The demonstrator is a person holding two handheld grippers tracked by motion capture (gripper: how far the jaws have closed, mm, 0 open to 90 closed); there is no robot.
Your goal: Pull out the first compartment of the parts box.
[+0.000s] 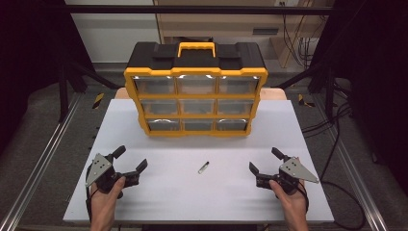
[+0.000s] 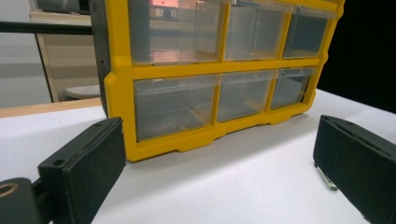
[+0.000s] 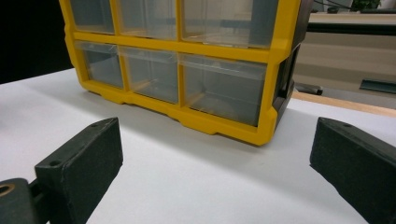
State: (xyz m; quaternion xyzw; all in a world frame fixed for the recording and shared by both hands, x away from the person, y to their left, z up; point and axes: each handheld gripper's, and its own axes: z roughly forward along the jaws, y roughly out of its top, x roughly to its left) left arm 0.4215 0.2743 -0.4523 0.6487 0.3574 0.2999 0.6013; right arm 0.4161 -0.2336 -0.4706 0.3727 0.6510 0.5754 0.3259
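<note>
**Two open grippers, one small part lying loose**

Two grippers are resting near the front edge of the white table (image 1: 144, 202), both with jaws spread wide and nothing between them. The left gripper (image 1: 131, 160) and the right gripper (image 1: 263, 160) are sitting well apart, and the small pin-like part (image 1: 204, 167) is lying flat on the bare tabletop between them, in front of the drawer cabinet (image 1: 195, 91).

The part is looking thin, short and partly shiny, probably metal or clear plastic, so it is likely to roll or skid if a pad nudges it sideways before both pads close. Lying flat on a smooth, matte surface, it is also offering little height to pinch; the blocky black pads (image 2: 86, 163), with their grainy rubber-like faces, could press it down and flick it away. The cabinet is combining a glossy yellow frame, a black top and clear drawers (image 3: 224, 86); a stiff drawer could drag the whole case.
</note>
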